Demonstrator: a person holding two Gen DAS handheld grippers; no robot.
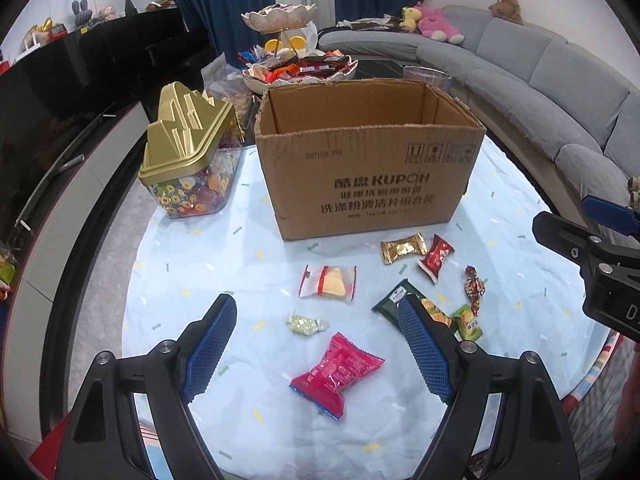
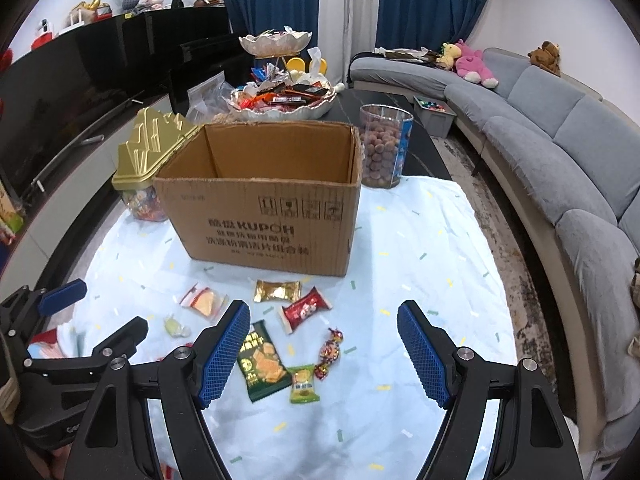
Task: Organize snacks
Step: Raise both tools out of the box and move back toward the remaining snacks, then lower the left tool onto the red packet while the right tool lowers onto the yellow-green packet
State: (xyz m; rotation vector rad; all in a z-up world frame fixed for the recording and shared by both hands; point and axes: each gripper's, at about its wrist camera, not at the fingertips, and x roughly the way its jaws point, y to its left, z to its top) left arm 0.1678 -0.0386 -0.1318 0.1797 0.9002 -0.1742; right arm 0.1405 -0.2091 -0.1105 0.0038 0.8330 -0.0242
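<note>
An open, empty cardboard box (image 1: pixel 368 160) (image 2: pixel 260 216) stands on the pale blue cloth. Several snacks lie in front of it: a pink packet (image 1: pixel 336 376), a small pale green candy (image 1: pixel 306 325) (image 2: pixel 176 327), a clear packet with a yellow cake (image 1: pixel 328 282) (image 2: pixel 203 300), a gold packet (image 1: pixel 403 248) (image 2: pixel 277 291), a red packet (image 1: pixel 437 258) (image 2: pixel 305 310), a dark green cracker bag (image 1: pixel 394 300) (image 2: pixel 262 362), a small green packet (image 1: pixel 469 322) (image 2: pixel 304 384) and a twisted candy (image 1: pixel 474 288) (image 2: pixel 330 352). My left gripper (image 1: pixel 318 314) is open above the pink packet. My right gripper (image 2: pixel 324 320) is open above the green bag and twisted candy.
A clear candy tub with a gold lid (image 1: pixel 188 160) (image 2: pixel 144 168) stands left of the box. A tiered dish of snacks (image 1: pixel 296 64) (image 2: pixel 280 96) and a clear jar of brown balls (image 2: pixel 384 148) stand behind it. A grey sofa (image 2: pixel 560 152) curves along the right.
</note>
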